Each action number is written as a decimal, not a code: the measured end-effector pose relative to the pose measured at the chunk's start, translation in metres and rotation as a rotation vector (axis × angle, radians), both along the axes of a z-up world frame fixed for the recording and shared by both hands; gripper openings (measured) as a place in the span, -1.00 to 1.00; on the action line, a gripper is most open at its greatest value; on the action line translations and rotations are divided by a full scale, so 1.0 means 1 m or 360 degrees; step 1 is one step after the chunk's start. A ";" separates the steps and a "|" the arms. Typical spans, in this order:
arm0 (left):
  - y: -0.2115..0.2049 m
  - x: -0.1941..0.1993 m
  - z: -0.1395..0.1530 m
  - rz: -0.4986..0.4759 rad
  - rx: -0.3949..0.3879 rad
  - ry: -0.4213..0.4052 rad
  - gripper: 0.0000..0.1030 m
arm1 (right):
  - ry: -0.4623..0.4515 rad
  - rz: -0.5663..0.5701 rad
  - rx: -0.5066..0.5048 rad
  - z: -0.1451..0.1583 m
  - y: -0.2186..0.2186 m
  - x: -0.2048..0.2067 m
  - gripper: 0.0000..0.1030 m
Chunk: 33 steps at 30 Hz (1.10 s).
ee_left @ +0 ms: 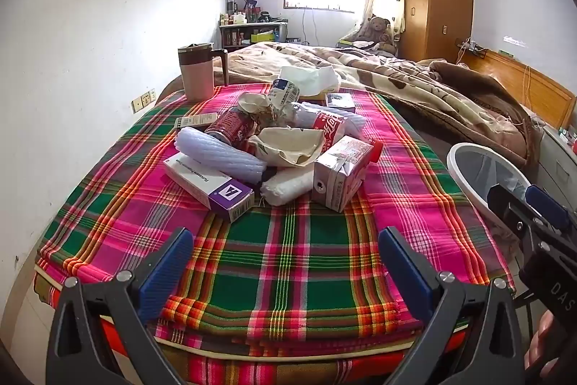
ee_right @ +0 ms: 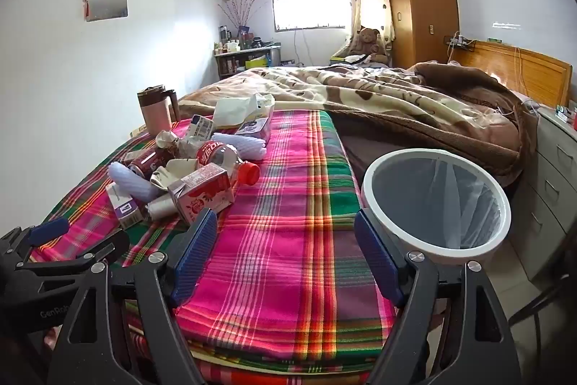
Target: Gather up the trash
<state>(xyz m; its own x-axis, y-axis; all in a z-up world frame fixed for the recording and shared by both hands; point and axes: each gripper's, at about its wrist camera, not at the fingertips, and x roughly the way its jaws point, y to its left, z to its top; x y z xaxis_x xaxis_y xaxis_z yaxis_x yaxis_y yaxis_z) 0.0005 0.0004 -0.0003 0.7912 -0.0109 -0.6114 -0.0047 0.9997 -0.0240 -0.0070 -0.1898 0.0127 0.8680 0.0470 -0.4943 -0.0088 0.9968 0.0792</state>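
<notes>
Your left gripper (ee_left: 286,271) hangs over the near edge of the bed (ee_left: 288,276), its blue-padded jaws spread wide with nothing between them but plaid cloth. Your right gripper (ee_right: 285,258) is just as wide open and empty, held over the near right corner of the bed; in the left wrist view it shows only at the right edge of the frame (ee_left: 530,215).

The trash pile (ee_left: 274,147) lies on the plaid cover ahead of your left gripper, toward the left half of the bed and well apart from both grippers. At its front, nearest you, sit a white and purple medicine box (ee_left: 209,184), a rolled white wad (ee_left: 286,184) and a crushed pink drink carton (ee_left: 340,172), the wad lying between the other two. Behind them a ribbed white foam sleeve (ee_left: 220,152) rests on the box, with a dented red can (ee_left: 230,128), crumpled tan paper (ee_left: 288,147) and a red-capped plastic bottle (ee_left: 331,127) heaped together.

Farther back, near the left edge, a pink lidded mug (ee_left: 196,71) stands upright beside the brown blanket (ee_left: 396,74).

The white-rimmed bin (ee_right: 436,204), lined with a clear bag, stands on the floor just beside the bed's right edge, close to your right gripper's right finger (ee_right: 377,258).
</notes>
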 end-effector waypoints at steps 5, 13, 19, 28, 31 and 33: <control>0.001 0.001 0.000 0.0000 0.0003 -0.0012 1.00 | 0.0009 -0.0002 0.0000 0.000 0.000 0.000 0.55; 0.001 -0.001 0.001 0.0003 0.0009 -0.0023 1.00 | 0.0009 -0.0012 -0.0003 0.002 0.002 -0.001 0.55; 0.000 -0.005 0.008 0.0006 0.0012 -0.0028 1.00 | 0.0008 -0.0012 -0.0007 0.001 0.002 -0.001 0.55; 0.003 -0.006 0.008 0.0009 0.0011 -0.0032 1.00 | 0.0005 -0.0022 -0.0010 0.001 0.003 0.000 0.55; 0.003 -0.006 0.009 0.0009 0.0010 -0.0035 1.00 | 0.0004 -0.0024 -0.0012 0.003 0.002 -0.004 0.55; 0.003 -0.006 0.009 0.0010 0.0010 -0.0037 1.00 | 0.0004 -0.0026 -0.0013 0.003 0.002 -0.003 0.55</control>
<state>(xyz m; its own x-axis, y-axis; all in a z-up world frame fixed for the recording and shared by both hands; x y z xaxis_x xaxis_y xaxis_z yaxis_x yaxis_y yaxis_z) -0.0055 0.0036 0.0086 0.8052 -0.0023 -0.5931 -0.0103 0.9998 -0.0178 -0.0105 -0.1879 0.0155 0.8675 0.0289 -0.4966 0.0076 0.9974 0.0714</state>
